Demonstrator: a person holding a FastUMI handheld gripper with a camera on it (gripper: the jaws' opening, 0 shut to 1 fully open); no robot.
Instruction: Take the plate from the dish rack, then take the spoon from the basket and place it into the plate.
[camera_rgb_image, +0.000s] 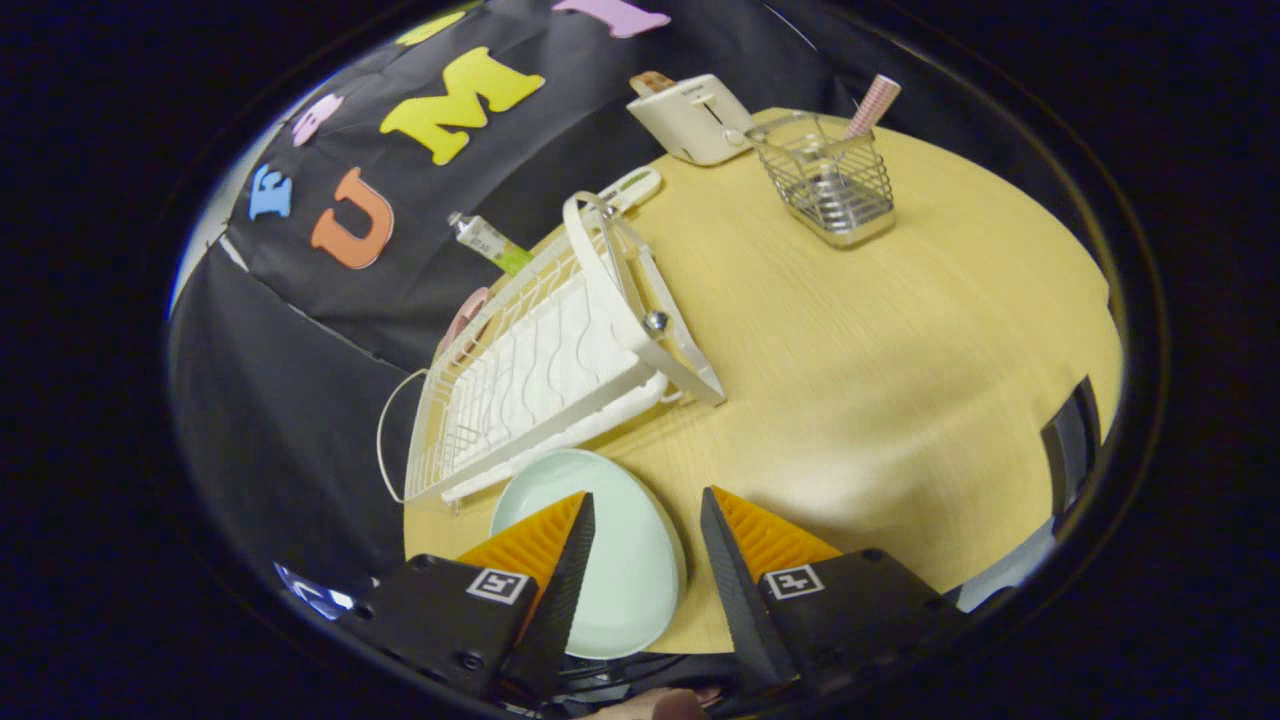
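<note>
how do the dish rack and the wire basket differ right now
The dish rack is white, long and low, and holds nothing visible; the wire basket is bare metal, tall and narrow, with a pink-handled spoon standing in it. The rack lies just beyond the open fingers and the plate; the basket stands far off. Both are wire and sit on the table.

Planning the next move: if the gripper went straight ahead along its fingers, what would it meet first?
Probably bare table: the open gripper has the pale green plate lying between its fingers, the white dish rack off to one side, the wire basket far beyond. Depth is unclear.
</note>
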